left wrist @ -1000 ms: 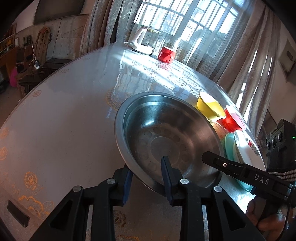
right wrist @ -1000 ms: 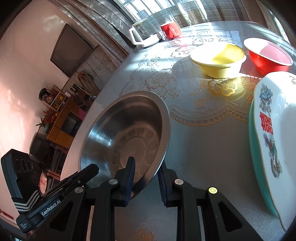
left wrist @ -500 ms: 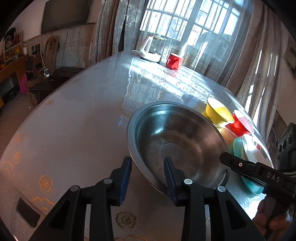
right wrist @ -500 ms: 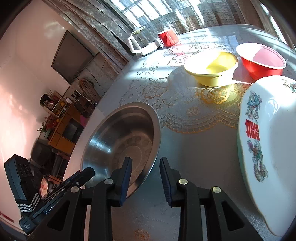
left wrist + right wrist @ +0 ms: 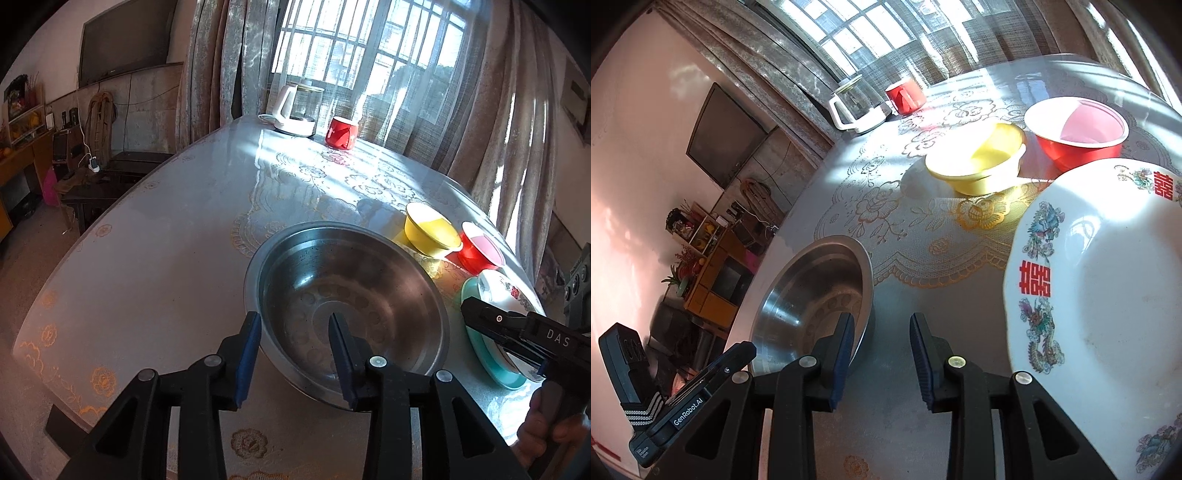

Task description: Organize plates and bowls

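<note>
A large steel basin point(image 5: 351, 306) rests on the table; it also shows in the right wrist view point(image 5: 812, 299). My left gripper point(image 5: 293, 332) is open over the basin's near rim, apart from it. My right gripper point(image 5: 881, 334) is open and empty over the tablecloth, just right of the basin. A yellow bowl point(image 5: 430, 230) point(image 5: 979, 162) and a red bowl point(image 5: 480, 249) point(image 5: 1075, 131) stand beyond. A white patterned plate point(image 5: 1108, 295) lies on a teal plate point(image 5: 487, 354) at the right.
A white kettle point(image 5: 297, 110) and a red mug point(image 5: 341, 132) stand at the table's far edge by the curtained window. The round table point(image 5: 155, 266) has a lace-patterned cloth. A cabinet and chair stand beyond the left edge.
Both grippers have opened, let go of the steel basin's rim and drawn back. The basin now rests flat on the table.
</note>
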### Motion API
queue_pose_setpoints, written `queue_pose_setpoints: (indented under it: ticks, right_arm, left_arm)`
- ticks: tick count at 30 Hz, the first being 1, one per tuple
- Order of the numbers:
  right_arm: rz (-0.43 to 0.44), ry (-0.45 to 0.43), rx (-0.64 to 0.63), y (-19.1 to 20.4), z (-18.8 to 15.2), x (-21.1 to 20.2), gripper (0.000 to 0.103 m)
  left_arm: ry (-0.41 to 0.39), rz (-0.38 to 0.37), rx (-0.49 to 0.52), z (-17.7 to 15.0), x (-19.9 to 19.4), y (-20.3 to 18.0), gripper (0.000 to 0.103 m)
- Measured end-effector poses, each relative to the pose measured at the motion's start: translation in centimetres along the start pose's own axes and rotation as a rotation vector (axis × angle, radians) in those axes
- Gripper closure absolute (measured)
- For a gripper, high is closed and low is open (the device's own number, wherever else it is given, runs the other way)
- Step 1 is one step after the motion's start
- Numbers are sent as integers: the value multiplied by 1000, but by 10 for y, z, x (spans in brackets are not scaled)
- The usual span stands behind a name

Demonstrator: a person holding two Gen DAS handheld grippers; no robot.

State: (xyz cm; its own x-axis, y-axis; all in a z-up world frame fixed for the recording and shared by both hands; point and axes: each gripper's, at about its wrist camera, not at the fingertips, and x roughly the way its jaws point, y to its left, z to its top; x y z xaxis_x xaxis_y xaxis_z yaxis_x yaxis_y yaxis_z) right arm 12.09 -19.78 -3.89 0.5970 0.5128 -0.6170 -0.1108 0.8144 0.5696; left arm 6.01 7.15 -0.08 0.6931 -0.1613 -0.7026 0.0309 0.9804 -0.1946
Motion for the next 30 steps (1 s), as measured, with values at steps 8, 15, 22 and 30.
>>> queue_pose_setpoints:
  ticks: [8,15,22,30]
  right_arm:
    - [1,-26,12,-5,7,-8,71]
    - [-20,-48,46,-18,17,-16,71]
    - [-49,-69,81,-31,31,-23,71]
    - [-85,-90,139,-50,51,-21,71]
  left_arm:
    - [5,1,27,8,3,-9,63]
    - [2,-13,65,16,7,-27,62]
    - [22,-34,95,27,20,-45,61]
    - [86,-31,128,35,45,-66,58]
